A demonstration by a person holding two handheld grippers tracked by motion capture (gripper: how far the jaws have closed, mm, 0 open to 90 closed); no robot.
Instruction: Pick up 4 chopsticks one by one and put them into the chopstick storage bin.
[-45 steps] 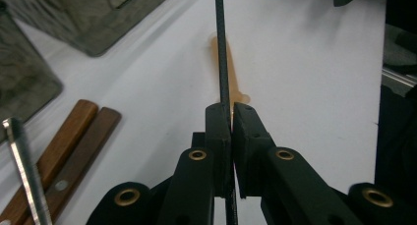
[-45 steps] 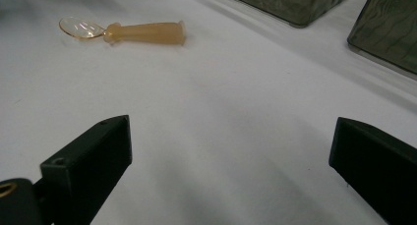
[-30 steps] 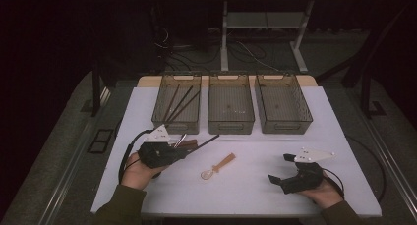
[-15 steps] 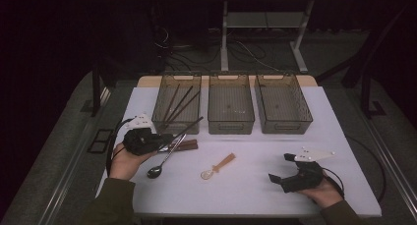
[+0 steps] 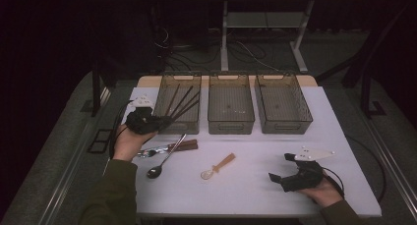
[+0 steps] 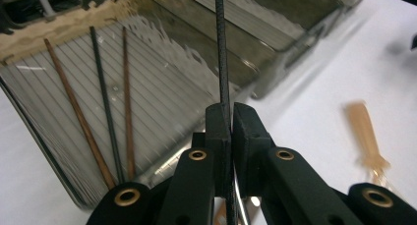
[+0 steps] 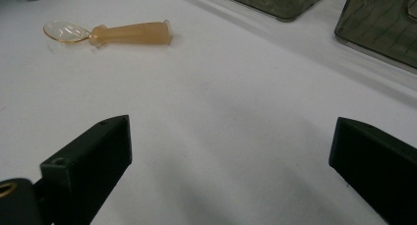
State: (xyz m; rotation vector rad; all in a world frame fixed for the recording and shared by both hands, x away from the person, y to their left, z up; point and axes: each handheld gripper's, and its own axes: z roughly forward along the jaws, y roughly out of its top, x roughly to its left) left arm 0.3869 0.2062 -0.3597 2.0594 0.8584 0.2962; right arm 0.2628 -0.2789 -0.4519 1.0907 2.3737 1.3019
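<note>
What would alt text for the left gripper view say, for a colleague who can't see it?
The left hand-held gripper is shut on a thin black chopstick that points over a clear plastic bin holding three more chopsticks, two brown and one black. To the right, blurred on the white table, lies an orange-handled spoon.

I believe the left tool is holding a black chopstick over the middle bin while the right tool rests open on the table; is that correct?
Not quite: the left tool holds the black chopstick over the left bin, where three chopsticks already lie, not the middle bin. The high view shows this. The right tool does rest open on the table.
</note>
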